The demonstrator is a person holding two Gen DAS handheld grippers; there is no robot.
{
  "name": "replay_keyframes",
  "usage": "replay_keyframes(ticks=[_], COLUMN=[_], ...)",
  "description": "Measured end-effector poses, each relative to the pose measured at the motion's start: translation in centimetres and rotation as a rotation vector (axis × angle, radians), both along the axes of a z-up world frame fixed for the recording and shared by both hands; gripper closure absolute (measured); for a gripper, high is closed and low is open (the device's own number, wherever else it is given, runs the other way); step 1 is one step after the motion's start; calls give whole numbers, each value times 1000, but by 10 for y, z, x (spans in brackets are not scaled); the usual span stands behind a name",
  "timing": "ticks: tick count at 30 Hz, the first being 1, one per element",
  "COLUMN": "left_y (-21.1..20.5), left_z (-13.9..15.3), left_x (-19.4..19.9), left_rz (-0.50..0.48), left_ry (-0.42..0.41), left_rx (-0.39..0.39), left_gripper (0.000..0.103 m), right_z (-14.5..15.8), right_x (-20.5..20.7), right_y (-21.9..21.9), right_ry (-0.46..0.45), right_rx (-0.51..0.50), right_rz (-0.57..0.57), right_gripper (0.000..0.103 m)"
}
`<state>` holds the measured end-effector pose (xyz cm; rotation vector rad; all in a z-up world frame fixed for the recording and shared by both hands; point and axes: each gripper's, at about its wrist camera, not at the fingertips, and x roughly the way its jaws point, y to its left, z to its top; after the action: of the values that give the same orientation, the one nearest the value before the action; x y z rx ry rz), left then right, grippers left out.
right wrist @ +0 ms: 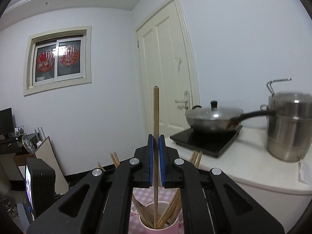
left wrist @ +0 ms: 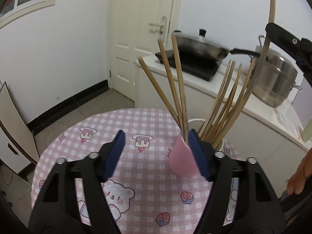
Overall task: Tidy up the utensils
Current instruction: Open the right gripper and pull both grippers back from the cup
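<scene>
A pink cup (left wrist: 182, 162) stands on the checked tablecloth, with several wooden chopsticks (left wrist: 224, 105) fanned out in it. My left gripper (left wrist: 156, 150) is open, its right finger beside the cup, which sits between the jaws. My right gripper (right wrist: 156, 156) is shut on one chopstick (right wrist: 156, 115) held upright, its lower end inside the cup (right wrist: 171, 226) below. In the left wrist view the right gripper (left wrist: 273, 30) shows at upper right holding that chopstick (left wrist: 270, 23) above the cup.
A round table with pink checked cloth (left wrist: 126, 128) holds the cup. Behind is a white counter (left wrist: 259, 113) with an induction hob, a lidded wok (right wrist: 212, 117) and a steel pot (right wrist: 288, 126). A white door (right wrist: 165, 74) is beyond.
</scene>
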<state>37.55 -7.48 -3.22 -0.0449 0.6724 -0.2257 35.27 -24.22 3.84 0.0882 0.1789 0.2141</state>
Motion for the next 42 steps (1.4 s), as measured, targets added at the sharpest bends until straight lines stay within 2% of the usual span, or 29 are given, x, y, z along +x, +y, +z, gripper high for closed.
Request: replay_keyframes(ticks=[11,19,24,32,34,36,40,42], left_y=[-4,-4,3,18,22,26,29,30], left_z=[-9,-3,5,16,20,23,30,31], left_x=[3,-8,-20,-57,-72,-86,-120,-140], left_rz=[-1,-3,5,11,14,21,22,16], left_ry=[19,7,-6,-57,-85,-113,-181,-219], left_rx=[2,3,-9,-7,1,4,34,51], left_gripper=[45,45,45,45,41,39,34,32], right_z=[-54,-57,-52,-45,-45,-45,-46,-46], right_x=[1,-3,-18,-55,-70,-83,-116,-131], right_y=[1,-3,-5,-13,-15,-14,-11,-10], right_ry=[168,221,218,220,220,224,220,209], right_rx=[-10,19,21,14,3,-18,-51,-57], right_rz=[45,62,49,34,28,20,15,20], right_gripper=[98,97,68,57,55,48,41,32])
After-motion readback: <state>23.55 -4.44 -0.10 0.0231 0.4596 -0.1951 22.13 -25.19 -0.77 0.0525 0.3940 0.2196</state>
